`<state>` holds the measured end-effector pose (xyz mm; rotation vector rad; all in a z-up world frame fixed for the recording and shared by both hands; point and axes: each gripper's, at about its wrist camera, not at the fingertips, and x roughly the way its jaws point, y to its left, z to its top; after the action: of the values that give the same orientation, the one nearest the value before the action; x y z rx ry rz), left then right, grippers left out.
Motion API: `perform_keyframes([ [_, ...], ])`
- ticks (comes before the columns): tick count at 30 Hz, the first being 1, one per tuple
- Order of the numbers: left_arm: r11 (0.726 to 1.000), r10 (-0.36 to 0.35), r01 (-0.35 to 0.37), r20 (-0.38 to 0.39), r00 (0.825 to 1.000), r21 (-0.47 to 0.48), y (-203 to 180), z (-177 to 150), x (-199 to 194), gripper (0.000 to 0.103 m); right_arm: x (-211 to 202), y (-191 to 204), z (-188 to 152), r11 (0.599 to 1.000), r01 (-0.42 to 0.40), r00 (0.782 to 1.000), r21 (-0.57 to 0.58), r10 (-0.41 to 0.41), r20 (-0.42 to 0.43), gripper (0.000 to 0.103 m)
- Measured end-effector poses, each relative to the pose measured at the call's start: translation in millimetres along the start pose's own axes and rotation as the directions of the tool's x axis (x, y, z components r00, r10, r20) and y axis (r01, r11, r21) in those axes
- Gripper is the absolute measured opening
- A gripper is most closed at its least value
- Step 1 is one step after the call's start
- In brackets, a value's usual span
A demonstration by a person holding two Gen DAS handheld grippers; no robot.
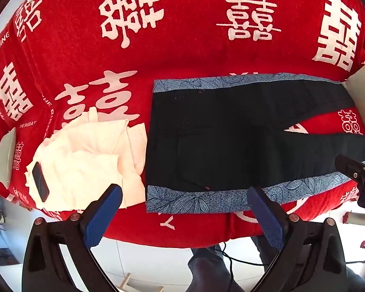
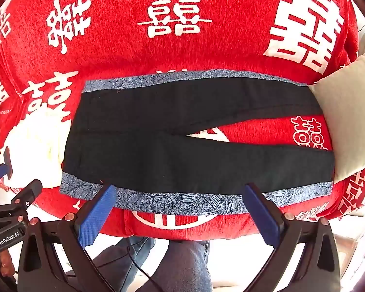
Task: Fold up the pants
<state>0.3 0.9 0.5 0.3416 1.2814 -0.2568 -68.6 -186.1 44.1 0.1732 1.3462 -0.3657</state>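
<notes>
Black pants with blue floral side stripes lie flat on a red bedspread, waistband to the left, the two legs spread apart toward the right. They also show in the right wrist view. My left gripper is open and empty, hovering over the near side stripe by the waistband. My right gripper is open and empty above the near stripe of the near leg. Each gripper shows at the edge of the other's view.
A pile of white cloth with a dark phone on it lies left of the waistband. A beige pillow sits over the leg ends at the right. The bed's near edge and the person's legs are below.
</notes>
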Motion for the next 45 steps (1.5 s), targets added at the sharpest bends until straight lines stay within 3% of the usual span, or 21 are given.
perform_keyframes([
  [15,0.999,0.040,-0.040,-0.016,0.999,-0.006,0,0,-2,0.103,-1,-1,1,1.000,0.000,1.000,-0.001,0.000,0.002,0.103],
  [20,1.000,0.021,-0.021,-0.012,1.000,-0.014,-1,-2,-1,0.103,0,-2,0,1.000,0.003,1.000,-0.002,-0.003,-0.002,0.103],
  [31,0.998,0.063,-0.063,-0.037,0.997,0.003,-2,1,1,0.103,2,-1,0,1.000,0.006,1.000,-0.008,-0.006,-0.005,0.103],
  [32,0.996,0.092,-0.092,-0.052,0.994,0.014,-4,1,1,0.103,2,-1,1,1.000,0.007,1.000,-0.009,-0.007,-0.006,0.103],
  [37,0.998,0.062,-0.062,-0.046,0.997,0.013,-6,1,5,0.103,5,-1,2,1.000,0.011,1.000,-0.009,-0.012,-0.015,0.103],
  [45,0.999,0.046,-0.047,-0.104,0.994,-0.006,-15,1,18,0.103,19,-5,1,1.000,0.002,0.998,-0.029,-0.004,-0.057,0.103],
])
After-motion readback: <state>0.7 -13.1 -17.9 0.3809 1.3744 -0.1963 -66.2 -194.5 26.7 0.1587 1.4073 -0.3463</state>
